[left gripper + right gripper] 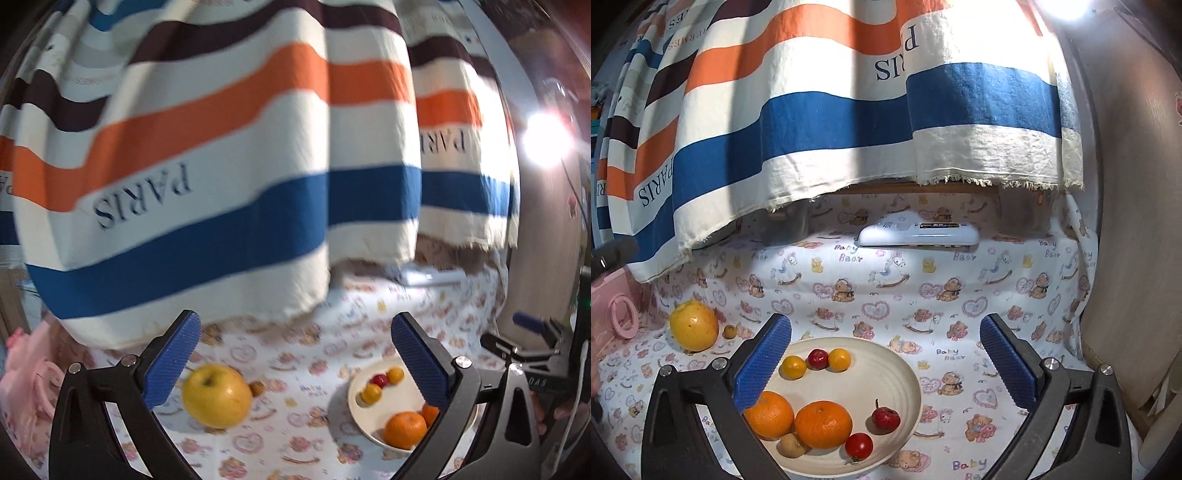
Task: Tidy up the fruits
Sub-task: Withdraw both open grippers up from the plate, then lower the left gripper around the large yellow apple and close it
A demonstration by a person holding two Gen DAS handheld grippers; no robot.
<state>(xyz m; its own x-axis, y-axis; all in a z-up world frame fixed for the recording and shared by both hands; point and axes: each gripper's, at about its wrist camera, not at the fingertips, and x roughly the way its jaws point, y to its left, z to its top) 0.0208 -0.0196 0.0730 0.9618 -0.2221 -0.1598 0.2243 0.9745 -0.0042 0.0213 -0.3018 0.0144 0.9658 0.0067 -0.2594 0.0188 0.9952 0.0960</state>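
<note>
Right gripper (885, 360): blue pads spread wide, nothing between them, hovering over the plate.
Left gripper (295, 360): likewise spread wide and empty.
Plate (886, 354): cream, on the bear-print cloth (960, 295); holds two oranges (823, 424), a small brownish fruit (790, 445), a cherry tomato (858, 445), a red stemmed fruit (885, 418), and at the far side two small yellow fruits (793, 367) flanking a small red one (817, 359).
Outside the plate: a large yellow apple (694, 325) on the cloth to the left, a tiny brown fruit (730, 331) just beside it.
Background: striped towel (831, 110) hanging above; white device (919, 233) beneath it.
</note>
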